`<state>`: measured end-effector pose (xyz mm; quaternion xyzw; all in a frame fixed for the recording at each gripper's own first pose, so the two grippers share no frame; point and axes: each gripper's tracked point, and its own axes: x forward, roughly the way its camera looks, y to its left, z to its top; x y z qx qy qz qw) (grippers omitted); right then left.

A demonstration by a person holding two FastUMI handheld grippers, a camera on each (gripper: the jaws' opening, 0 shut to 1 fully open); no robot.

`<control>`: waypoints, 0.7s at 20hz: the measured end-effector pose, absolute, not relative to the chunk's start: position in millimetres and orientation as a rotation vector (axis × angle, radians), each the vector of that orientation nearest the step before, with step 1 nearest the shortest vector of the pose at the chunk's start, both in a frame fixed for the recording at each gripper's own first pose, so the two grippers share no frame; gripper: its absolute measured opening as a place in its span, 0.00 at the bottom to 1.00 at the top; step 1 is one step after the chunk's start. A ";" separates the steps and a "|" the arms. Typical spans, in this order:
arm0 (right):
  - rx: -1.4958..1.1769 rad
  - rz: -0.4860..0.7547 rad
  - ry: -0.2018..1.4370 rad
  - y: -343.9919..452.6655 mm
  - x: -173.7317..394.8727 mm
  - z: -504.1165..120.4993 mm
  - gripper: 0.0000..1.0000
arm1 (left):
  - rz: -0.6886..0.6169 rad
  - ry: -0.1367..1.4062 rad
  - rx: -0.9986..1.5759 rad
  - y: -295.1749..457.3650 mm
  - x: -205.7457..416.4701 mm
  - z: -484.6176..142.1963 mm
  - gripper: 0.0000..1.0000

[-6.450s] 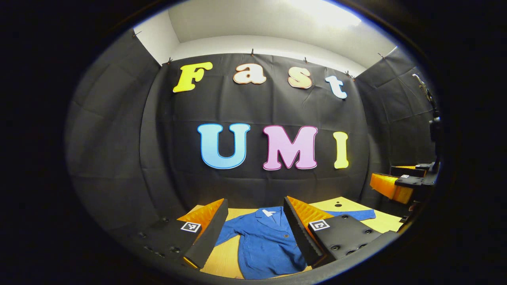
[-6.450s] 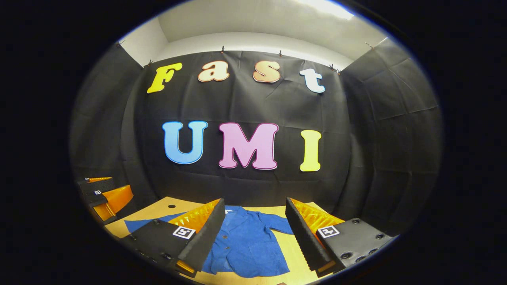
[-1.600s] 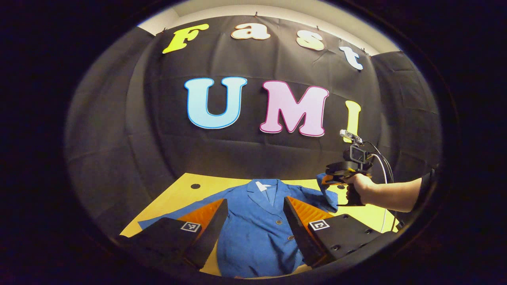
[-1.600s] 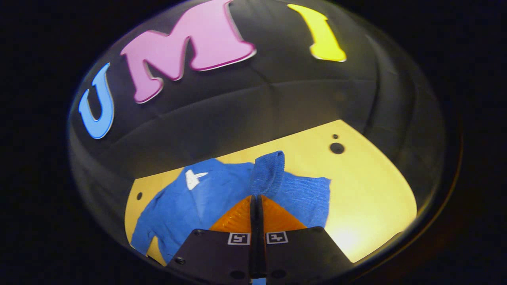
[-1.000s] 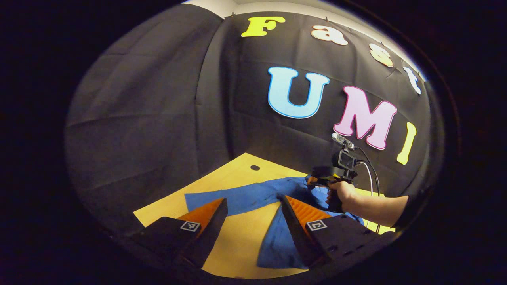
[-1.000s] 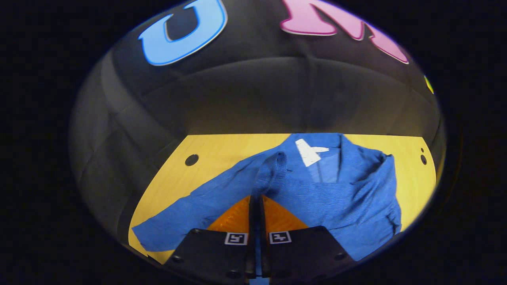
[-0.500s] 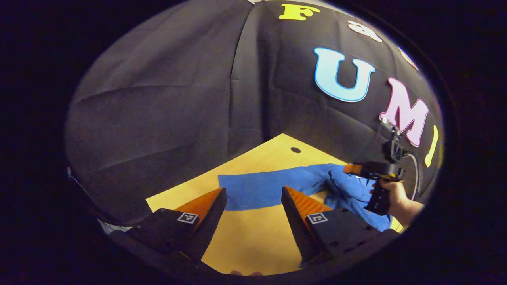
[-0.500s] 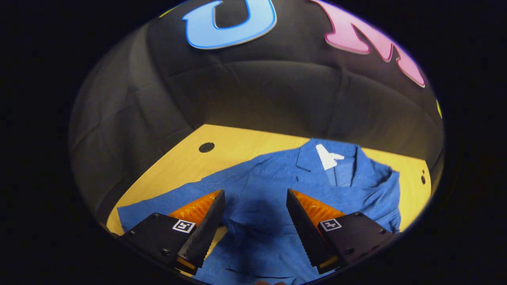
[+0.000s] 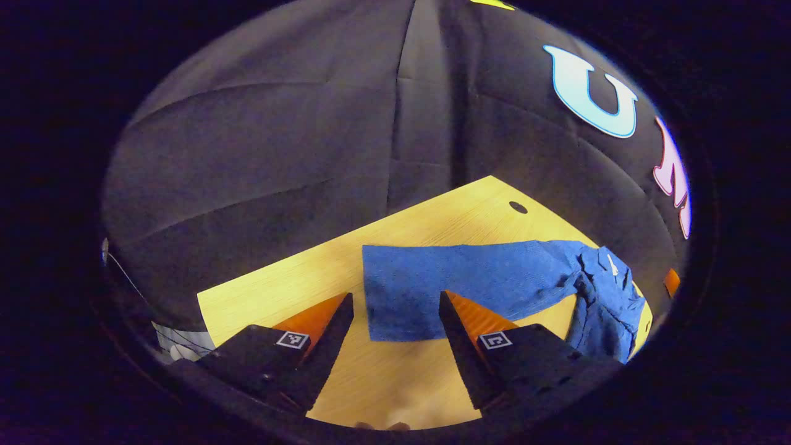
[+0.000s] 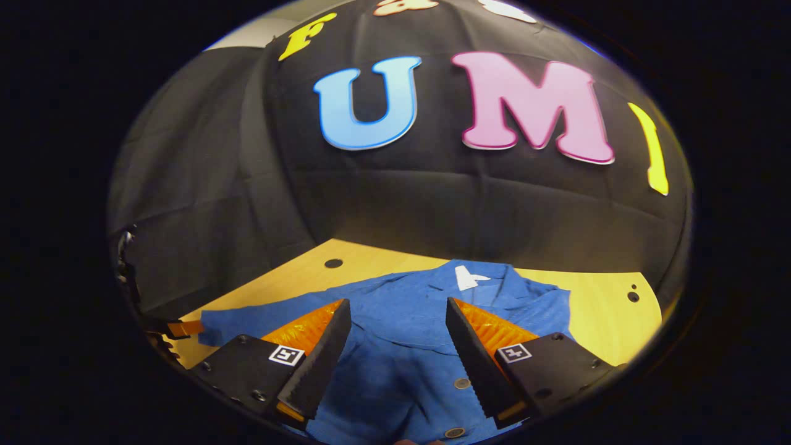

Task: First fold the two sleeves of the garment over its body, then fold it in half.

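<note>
A blue jacket [image 10: 408,346] lies face up on the yellow table [image 10: 605,327], its white neck label [image 10: 466,277] at the far side. One sleeve lies folded across the chest. The other sleeve [image 9: 469,278] stretches out flat, and its cuff end [image 9: 395,309] sits just ahead of my left gripper [image 9: 394,298], which is open and holds nothing. My right gripper [image 10: 397,304] hovers open over the jacket's front, above the buttons [image 10: 460,383]. The jacket body [image 9: 609,309] bunches at the right in the left gripper view.
Black cloth walls close in the table on the far and left sides. Small round holes [image 9: 518,207] [image 10: 334,263] [image 10: 628,296] mark the tabletop near its back corners. Bare yellow table [image 9: 290,278] surrounds the outstretched sleeve. Cables [image 9: 173,343] hang past the table's near left edge.
My right gripper carried a sleeve over the jacket's body, opened and let it go, then pulled back. My left gripper swung left and down toward the outstretched sleeve's cuff.
</note>
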<state>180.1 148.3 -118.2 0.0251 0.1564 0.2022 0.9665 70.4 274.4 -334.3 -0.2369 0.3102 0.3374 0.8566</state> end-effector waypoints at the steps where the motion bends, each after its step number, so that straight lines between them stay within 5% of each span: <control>1: 0.095 0.388 0.318 135.3 175.0 -115.5 0.97 | 0.721 0.665 -0.518 271.7 76.8 -338.2 0.83; 9: -0.031 0.284 0.233 56.5 165.2 -102.4 0.97 | 0.769 0.742 -0.398 271.4 95.9 -345.8 0.82; 11: -0.041 0.284 0.218 49.6 164.8 -100.8 0.97 | 0.759 0.743 -0.394 267.2 106.2 -342.1 0.55; 12: -0.049 0.272 0.216 42.1 167.8 -102.1 0.97 | 0.740 0.735 -0.404 264.8 110.5 -341.9 0.55; 14: -0.048 0.236 0.226 21.6 171.7 -104.2 0.97 | 0.714 0.737 -0.435 263.6 119.7 -343.1 0.20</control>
